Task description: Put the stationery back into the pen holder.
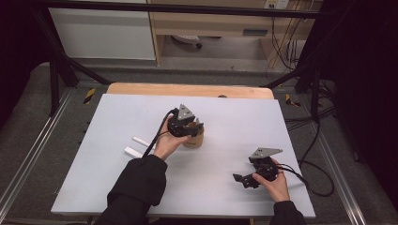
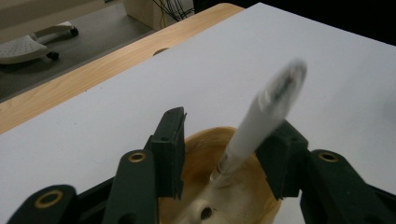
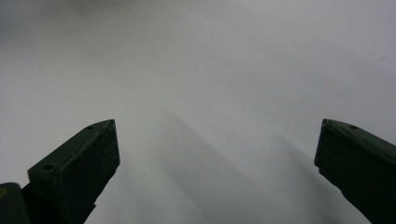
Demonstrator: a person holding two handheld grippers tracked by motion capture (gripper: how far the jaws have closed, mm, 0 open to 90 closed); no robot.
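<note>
The left tongs (image 2: 219, 154) hang over the small round tan wooden cup (image 2: 224, 205), which stands near the middle of the white counter (image 1: 225, 117). Their jaws are parted, one on each side of a white pen-like stick (image 2: 261, 121) that leans out of the cup, blurred in the left gripper view — whether either pad touches it I cannot tell.

The cup looks light; a sideways nudge from a jaw could tip it and spill the stick. Closing off-centre might flick the stick out instead of gripping it.

Two more white sticks (image 1: 136, 146) lie on the counter to the left of the person's left hand. The right tongs (image 1: 244, 179) rest wide open and empty near the front right — no risk there.
</note>
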